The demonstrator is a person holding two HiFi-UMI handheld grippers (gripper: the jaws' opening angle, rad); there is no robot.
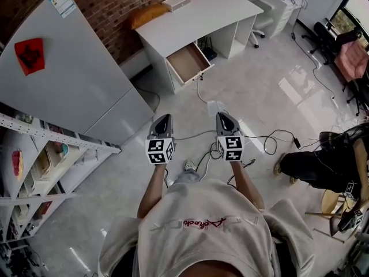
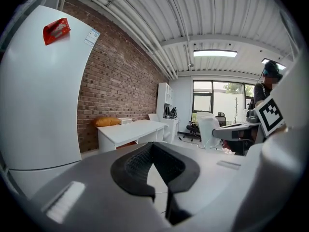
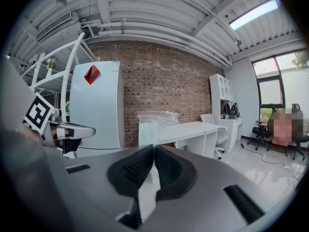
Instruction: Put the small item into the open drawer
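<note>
Small item (image 3: 157, 124), a clear plastic bag, stands up from the right gripper (image 3: 153, 151), whose jaws are closed on its lower edge. Just beside it, the left gripper (image 2: 153, 146) has its jaws together with nothing between them. Both are held over the floor, well short of the white counter (image 1: 199, 16) and pointing toward it. Below the counter's left end in the head view, the drawer (image 1: 187, 62) is pulled open. An orange cushion (image 1: 149, 13) and a white box (image 1: 177, 2) lie on the counter's wall side.
</note>
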